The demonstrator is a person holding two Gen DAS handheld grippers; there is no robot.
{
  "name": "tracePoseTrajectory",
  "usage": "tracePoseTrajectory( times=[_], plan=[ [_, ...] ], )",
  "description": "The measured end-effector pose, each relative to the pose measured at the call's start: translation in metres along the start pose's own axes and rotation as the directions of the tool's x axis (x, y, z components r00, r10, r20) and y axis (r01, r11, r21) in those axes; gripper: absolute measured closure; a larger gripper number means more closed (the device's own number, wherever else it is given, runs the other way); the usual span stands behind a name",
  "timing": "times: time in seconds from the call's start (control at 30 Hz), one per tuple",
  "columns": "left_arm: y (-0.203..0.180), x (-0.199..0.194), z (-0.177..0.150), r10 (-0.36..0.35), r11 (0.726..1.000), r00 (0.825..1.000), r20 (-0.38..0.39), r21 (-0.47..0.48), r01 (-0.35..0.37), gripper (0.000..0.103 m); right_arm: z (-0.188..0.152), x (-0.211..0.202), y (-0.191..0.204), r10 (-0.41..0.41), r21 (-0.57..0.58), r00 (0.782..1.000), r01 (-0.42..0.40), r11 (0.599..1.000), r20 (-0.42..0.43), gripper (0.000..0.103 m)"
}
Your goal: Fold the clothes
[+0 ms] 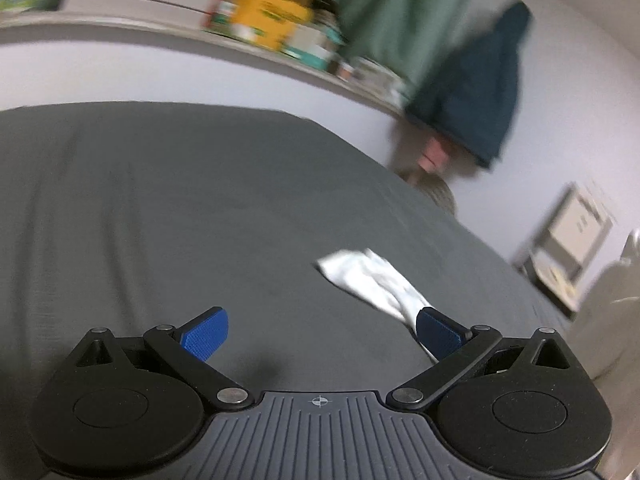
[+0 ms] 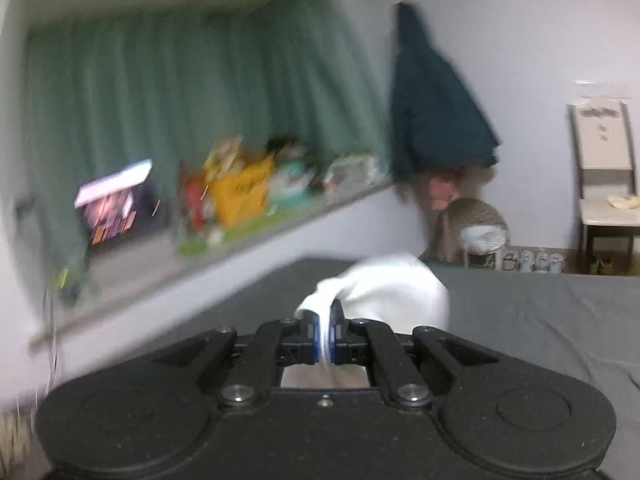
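Right wrist view: right gripper (image 2: pixel 328 330) pinches a white sock (image 2: pixel 384 288); left gripper (image 1: pixel 320 332), jaws apart, needs its own hold.

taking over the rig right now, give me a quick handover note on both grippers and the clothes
Left gripper: open, empty, low over the grey bed sheet.
Right gripper: shut on a white cloth, which it holds above the sheet.
A white garment lies crumpled on the sheet by the left gripper's right finger; too blurred to say whether it is the same piece.
Done: nothing visibly folded.
Left: spread the white piece flat, fold it, set it down.
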State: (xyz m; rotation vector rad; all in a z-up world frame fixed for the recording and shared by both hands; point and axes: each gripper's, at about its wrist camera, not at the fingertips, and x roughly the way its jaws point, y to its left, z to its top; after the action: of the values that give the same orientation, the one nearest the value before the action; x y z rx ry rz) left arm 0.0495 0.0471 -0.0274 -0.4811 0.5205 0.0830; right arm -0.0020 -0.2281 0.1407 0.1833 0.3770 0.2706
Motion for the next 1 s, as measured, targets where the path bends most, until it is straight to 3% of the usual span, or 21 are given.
tracePoseTrajectory(
  times=[0.07, 0.17, 0.2, 0.23, 0.3, 0.43, 0.5, 0.6, 0.67, 0.73, 0.77, 0.8, 0.87, 0.93, 1.0],
  plan=[
    [0.007, -0.004, 0.003, 0.016, 1.0, 0.999, 0.031, -0.027, -0.015, 0.0, -0.041, 0.009, 0.011, 0.052, 0.033, 0.981, -0.047, 0.998, -0.187, 0.098],
    [0.007, -0.003, 0.003, -0.001, 1.0, 0.999, 0.033, -0.023, 0.001, 0.0, -0.121, 0.037, 0.029, 0.075, 0.028, 0.881, -0.07, 0.997, -0.468, 0.098],
    [0.005, -0.004, 0.001, -0.007, 1.0, 1.0, 0.028, -0.01, 0.008, 0.0, -0.14, 0.042, 0.033, 0.065, 0.021, 0.851, -0.063, 0.998, -0.521, 0.097],
    [0.003, -0.003, 0.001, -0.009, 1.0, 1.0, 0.025, 0.0, 0.009, 0.0, -0.151, 0.043, 0.035, 0.056, 0.022, 0.837, -0.052, 0.998, -0.545, 0.096],
    [-0.001, -0.003, -0.001, -0.006, 1.0, 1.0, 0.02, 0.018, 0.006, 0.0, -0.154, 0.041, 0.034, 0.043, 0.033, 0.841, -0.03, 0.999, -0.539, 0.095],
    [-0.004, -0.002, -0.003, -0.017, 1.0, 1.0, 0.001, 0.019, 0.017, 0.0, -0.116, 0.039, 0.026, -0.009, -0.003, 0.918, 0.009, 1.0, -0.396, 0.065],
    [-0.008, -0.001, -0.005, -0.017, 0.999, 1.0, -0.007, 0.035, 0.017, 0.0, -0.095, 0.047, 0.017, -0.088, -0.1, 0.938, 0.057, 0.993, -0.336, 0.063],
    [-0.012, 0.003, -0.007, -0.025, 0.998, 0.999, -0.025, 0.057, 0.027, 0.0, -0.079, 0.064, -0.002, -0.193, -0.232, 0.941, 0.129, 0.964, -0.278, 0.062],
    [-0.013, 0.004, -0.008, -0.033, 0.997, 0.999, -0.029, 0.068, 0.035, 0.0, -0.081, 0.097, -0.004, -0.251, -0.32, 0.923, 0.153, 0.935, -0.293, 0.06],
    [-0.014, 0.005, -0.008, -0.034, 0.996, 0.999, -0.036, 0.076, 0.037, 0.0, -0.081, 0.118, 0.0, -0.196, -0.353, 0.905, 0.055, 0.934, -0.378, 0.061],
    [-0.014, 0.006, -0.008, -0.035, 0.997, 0.999, -0.037, 0.07, 0.037, 0.0, -0.078, 0.117, 0.0, -0.074, -0.293, 0.902, -0.06, 0.954, -0.425, 0.06],
    [-0.013, 0.006, -0.008, -0.035, 0.997, 0.999, -0.039, 0.064, 0.038, 0.0, -0.076, 0.113, 0.0, 0.07, -0.198, 0.877, -0.184, 0.963, -0.475, 0.058],
    [-0.012, 0.008, -0.007, -0.036, 0.998, 0.998, -0.042, 0.052, 0.038, 0.0, -0.073, 0.103, 0.0, 0.322, -0.02, 0.789, -0.389, 0.921, -0.523, 0.047],
    [-0.01, 0.01, -0.007, -0.041, 0.999, 0.998, -0.044, 0.033, 0.042, 0.0, -0.078, 0.089, 0.008, 0.32, -0.06, 0.797, -0.405, 0.913, -0.512, 0.047],
    [-0.01, 0.012, -0.007, -0.048, 0.998, 0.998, -0.048, 0.026, 0.05, 0.0, -0.075, 0.086, 0.007, 0.169, -0.162, 0.878, -0.265, 0.95, -0.448, 0.047]
  ],
)
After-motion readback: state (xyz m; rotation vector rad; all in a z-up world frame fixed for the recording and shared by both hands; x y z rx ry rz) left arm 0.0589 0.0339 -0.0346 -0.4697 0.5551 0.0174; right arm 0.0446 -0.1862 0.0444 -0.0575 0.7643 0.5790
